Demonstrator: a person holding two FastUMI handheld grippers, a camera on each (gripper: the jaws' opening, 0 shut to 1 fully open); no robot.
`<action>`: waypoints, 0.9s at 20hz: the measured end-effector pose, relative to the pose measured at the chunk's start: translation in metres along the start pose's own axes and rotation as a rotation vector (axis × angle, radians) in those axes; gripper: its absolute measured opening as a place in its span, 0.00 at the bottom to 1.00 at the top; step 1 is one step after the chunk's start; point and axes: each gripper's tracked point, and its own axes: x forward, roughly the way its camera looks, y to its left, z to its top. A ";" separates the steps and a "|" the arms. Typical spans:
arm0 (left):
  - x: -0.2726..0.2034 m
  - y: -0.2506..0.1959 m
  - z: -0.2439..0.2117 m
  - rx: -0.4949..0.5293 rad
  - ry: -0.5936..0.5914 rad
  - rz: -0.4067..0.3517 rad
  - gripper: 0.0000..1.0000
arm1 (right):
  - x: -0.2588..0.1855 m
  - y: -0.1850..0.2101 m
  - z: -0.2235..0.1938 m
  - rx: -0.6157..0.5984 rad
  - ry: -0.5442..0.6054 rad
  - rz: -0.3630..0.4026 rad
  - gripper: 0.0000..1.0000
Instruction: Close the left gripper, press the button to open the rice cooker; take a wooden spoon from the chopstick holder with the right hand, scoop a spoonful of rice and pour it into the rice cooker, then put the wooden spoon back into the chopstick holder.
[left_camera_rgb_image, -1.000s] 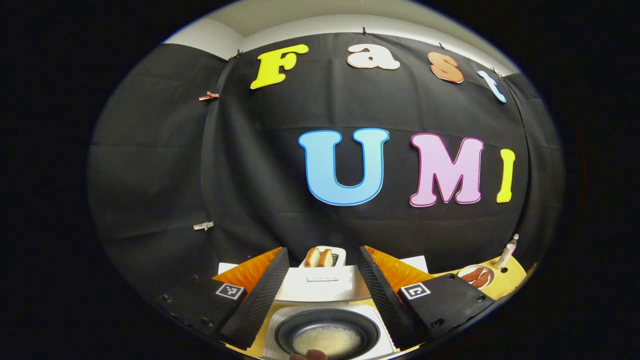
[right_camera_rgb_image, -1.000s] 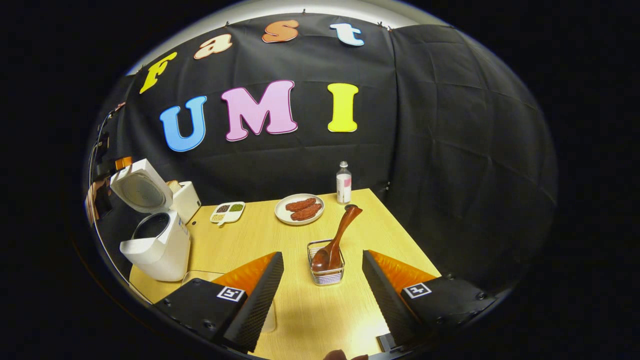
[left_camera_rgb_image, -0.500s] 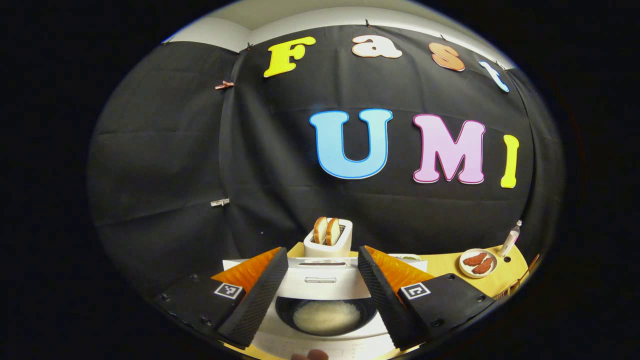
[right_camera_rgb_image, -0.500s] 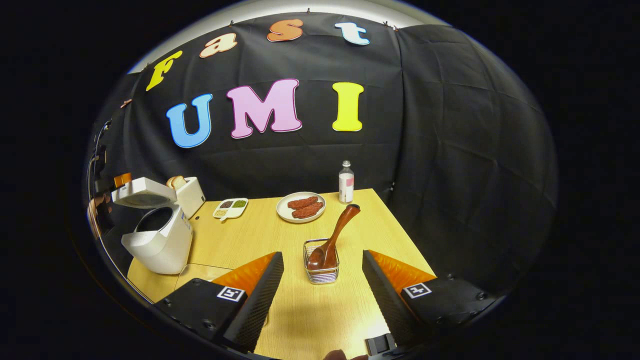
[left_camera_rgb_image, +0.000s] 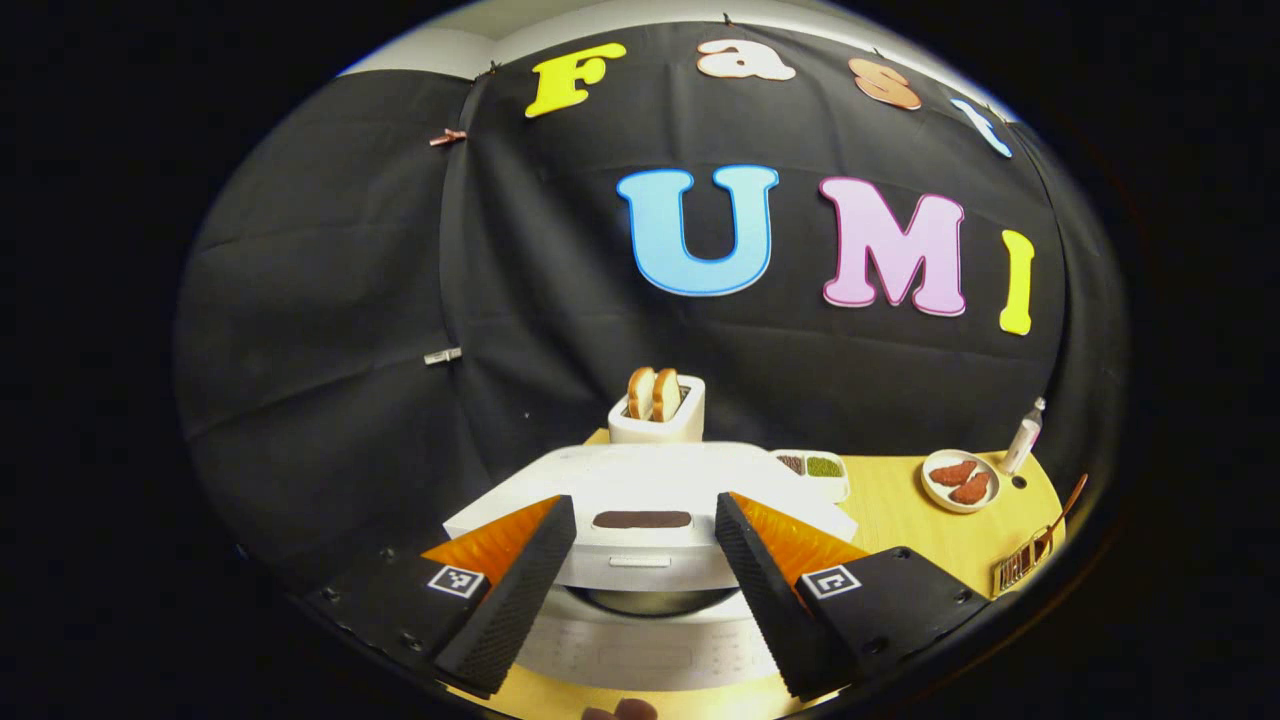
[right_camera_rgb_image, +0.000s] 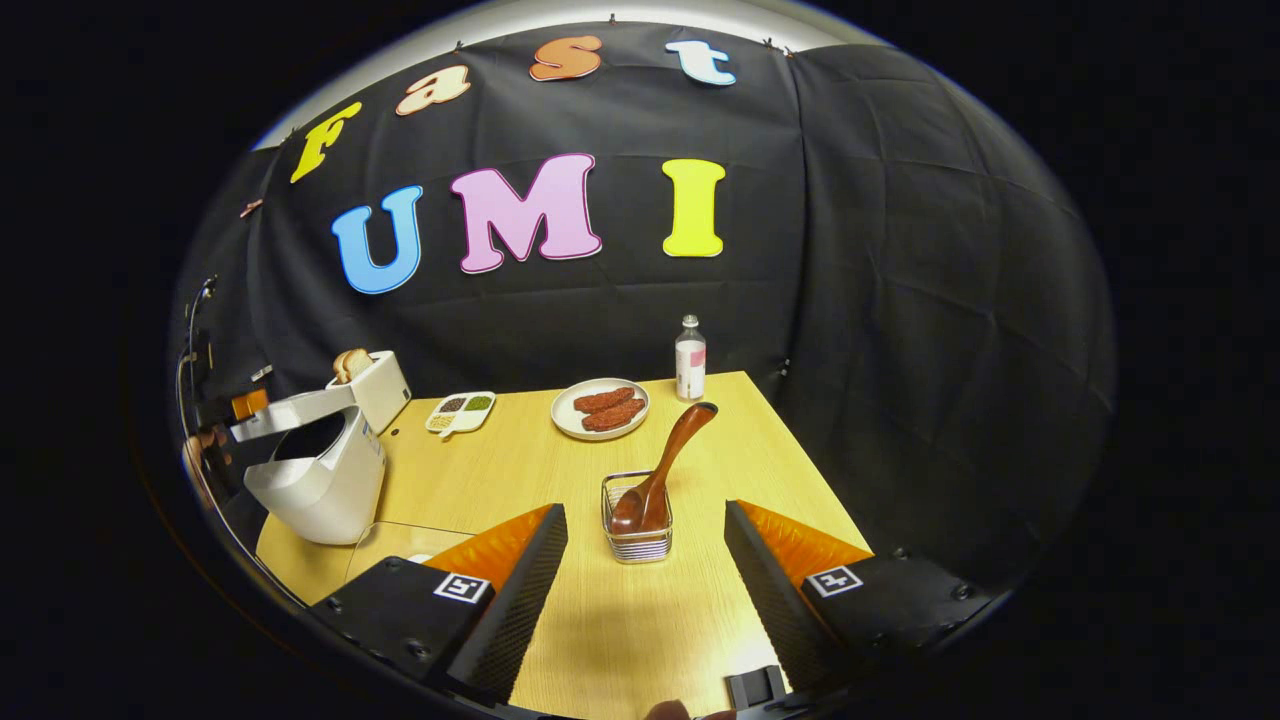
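The white rice cooker (left_camera_rgb_image: 640, 640) sits right under my left gripper (left_camera_rgb_image: 642, 505). Its lid (left_camera_rgb_image: 650, 480) is lowered almost flat, with a dark gap left above the pot. The left gripper's jaws stand wide open on either side of the lid's front, holding nothing. In the right gripper view the rice cooker (right_camera_rgb_image: 318, 485) is at the far left, its lid (right_camera_rgb_image: 290, 415) partly down. The wooden spoon (right_camera_rgb_image: 672, 460) leans in the wire chopstick holder (right_camera_rgb_image: 637, 535), bowl down. My right gripper (right_camera_rgb_image: 645, 512) is open just in front of the holder, empty.
A toaster (left_camera_rgb_image: 655, 410) with bread stands behind the cooker. On the wooden table (right_camera_rgb_image: 500, 470) are a sectioned dish (right_camera_rgb_image: 457, 410), a plate of sausages (right_camera_rgb_image: 600, 408) and a small bottle (right_camera_rgb_image: 690, 358). A clear container's rim (right_camera_rgb_image: 385, 540) shows beside my right gripper's left finger.
The rice cooker's lid has swung down from upright to nearly flat. The left gripper's view has moved up and back over it. The right gripper drew back slightly from the holder.
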 end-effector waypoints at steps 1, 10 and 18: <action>0.001 -0.001 -0.007 0.000 0.014 -0.006 1.00 | -0.001 0.001 -0.001 -0.002 0.002 0.002 0.99; 0.015 -0.004 -0.060 -0.019 0.148 -0.014 1.00 | -0.004 0.003 -0.008 -0.002 0.011 0.001 0.99; 0.015 -0.006 -0.071 0.018 0.122 -0.012 1.00 | -0.003 0.009 -0.010 0.012 0.020 0.006 0.99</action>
